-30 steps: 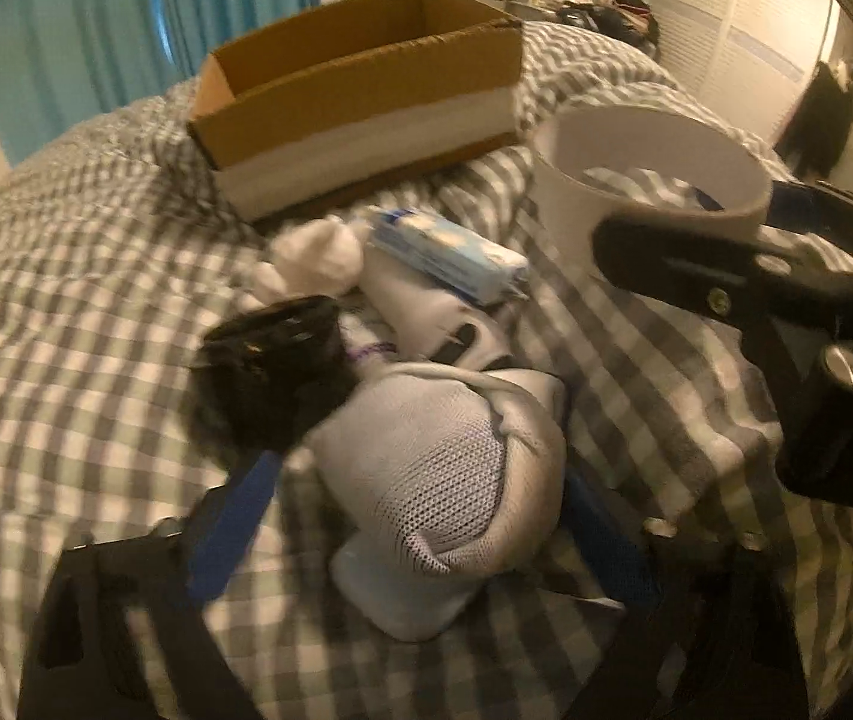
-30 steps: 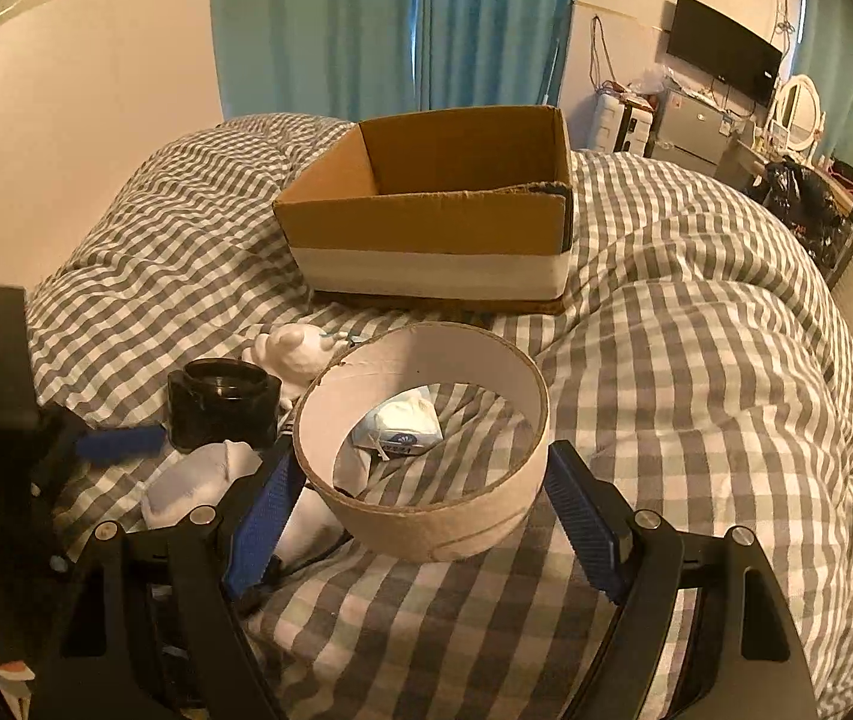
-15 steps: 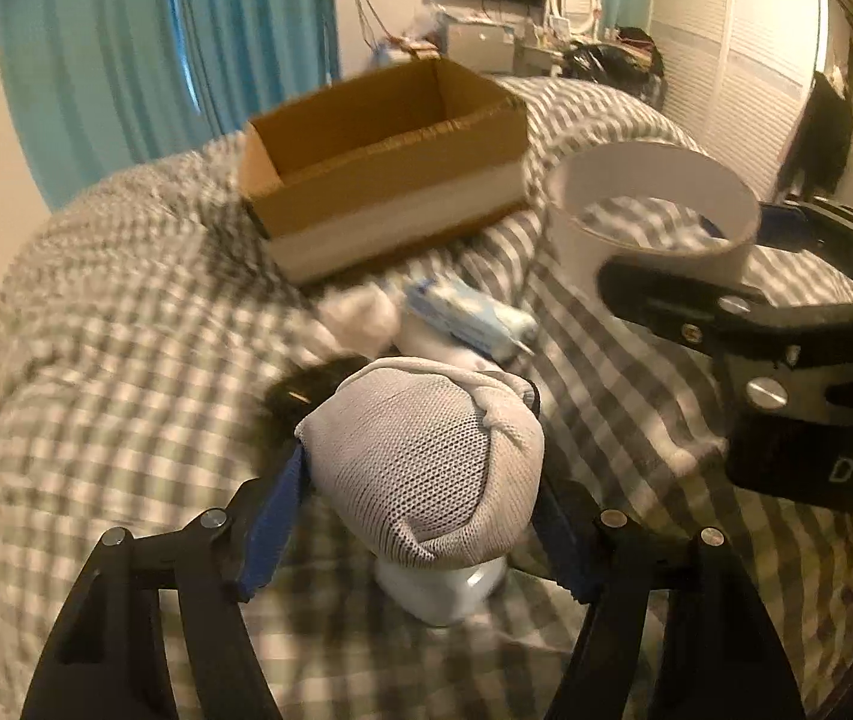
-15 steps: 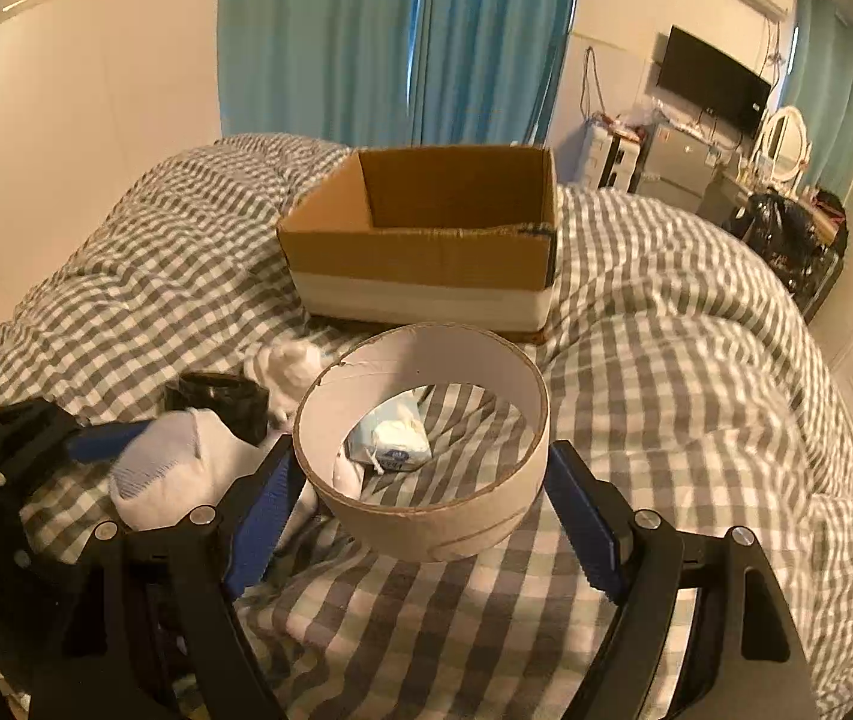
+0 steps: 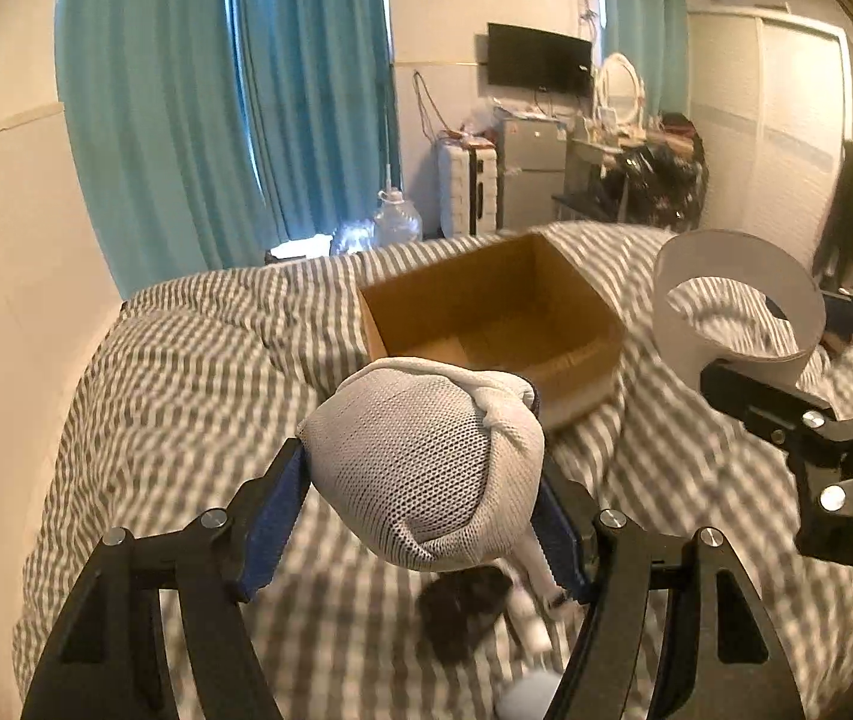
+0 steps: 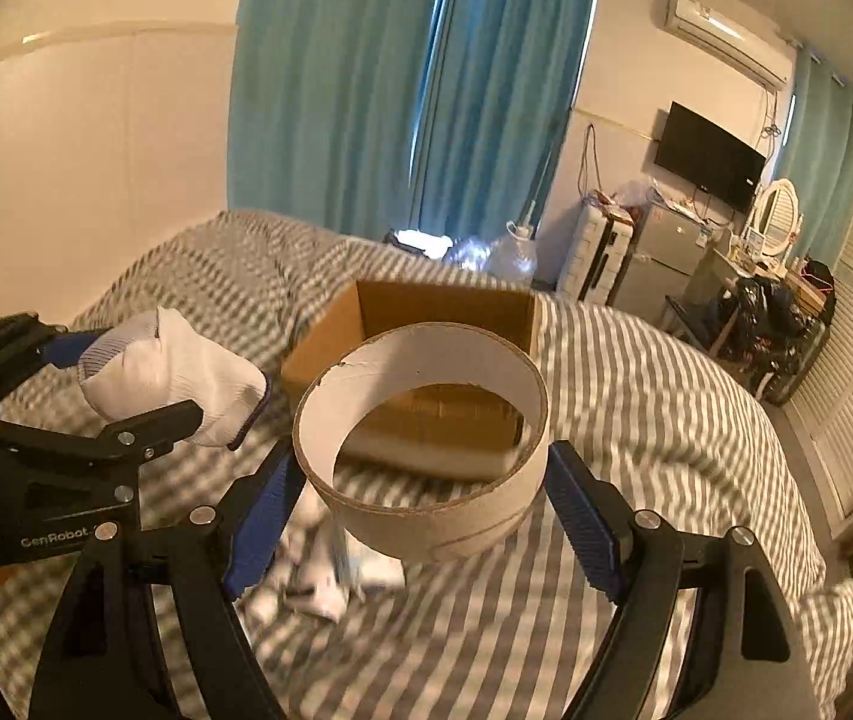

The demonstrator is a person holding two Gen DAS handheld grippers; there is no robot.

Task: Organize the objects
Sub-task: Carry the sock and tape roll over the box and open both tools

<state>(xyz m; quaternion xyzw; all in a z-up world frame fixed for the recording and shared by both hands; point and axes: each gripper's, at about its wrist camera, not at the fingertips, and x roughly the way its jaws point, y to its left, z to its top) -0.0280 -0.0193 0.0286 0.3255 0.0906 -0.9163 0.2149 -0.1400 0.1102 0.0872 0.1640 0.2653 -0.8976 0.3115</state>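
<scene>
Left wrist view: the left gripper (image 5: pixel 423 501) holds a balled-up white and grey mesh sock bundle (image 5: pixel 426 468) squeezed between its blue-padded fingers (image 5: pixel 273 510), one pad pressed to each side of the bundle, which is lifted clear of the grey-and-white checked bedspread (image 5: pixel 186 384). Beyond the bundle sits an open brown cardboard box (image 5: pixel 486 312) on the bed, its inside bare as far as can be seen. To the right, the right gripper (image 5: pixel 786 360) carries a wide white-lined cardboard ring (image 5: pixel 732 306), held in the air beside the box. The letters "DAS" show on that gripper's black body. Below the bundle, a blurred dark object (image 5: pixel 465 606) and some small white items (image 5: pixel 537 600) lie on the bedspread.

Right wrist view: the right gripper (image 6: pixel 420 495) has its jaws spread wide and closed against the outer wall of the cardboard ring (image 6: pixel 426 480), one blue pad (image 6: pixel 582 519) on each side; the ring hangs above the bedspread (image 6: pixel 636 396), in front of the cardboard box (image 6: pixel 414 324). At left, the left gripper (image 6: pixel 144 396) grips the sock bundle (image 6: pixel 174 372); its body reads "GenRobot". Blurred white items (image 6: pixel 330 570) lie under the ring.
</scene>
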